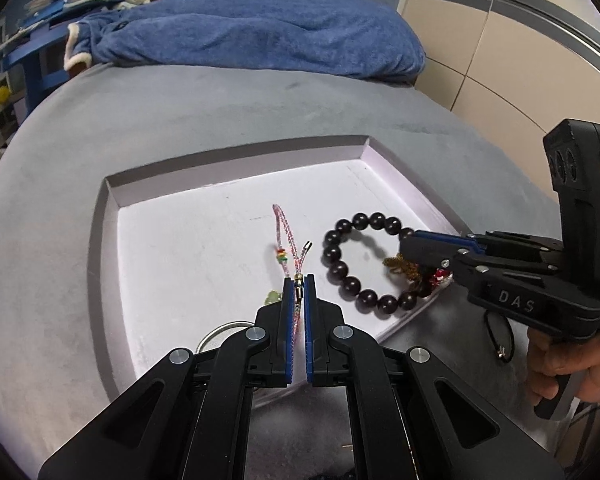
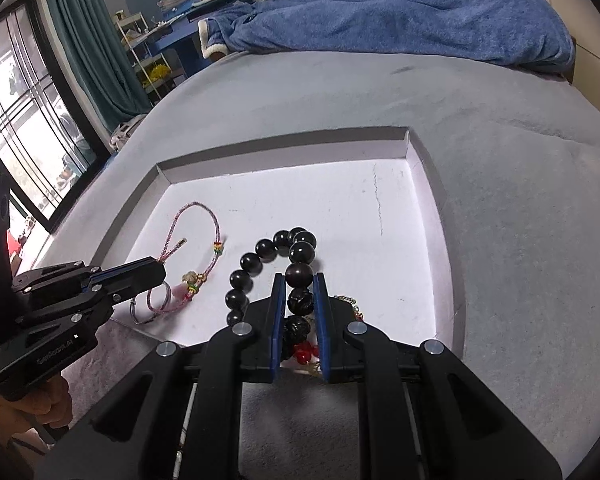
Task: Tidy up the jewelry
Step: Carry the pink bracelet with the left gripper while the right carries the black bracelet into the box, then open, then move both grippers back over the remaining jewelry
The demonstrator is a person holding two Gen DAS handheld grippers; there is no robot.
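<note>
Left wrist view, low centre: cord bracelet, thin pink braid, limp and light, pinched by my left gripper at its metal clasp end. Bead bracelet, right of it in the white tray: glossy, hard, heavier beads, likely slippery; my right gripper clamps one carved bead.

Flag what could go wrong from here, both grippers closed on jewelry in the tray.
1. The right hand-held gripper clamps the dark bead bracelet right beside a gold chain and red beads; lifting may snag and drag those along.
2. The left hand-held gripper pinches only the thin pink cord bracelet near its clasp; the cord could slip out, or its charm may catch the silver ring it overlaps.
</note>
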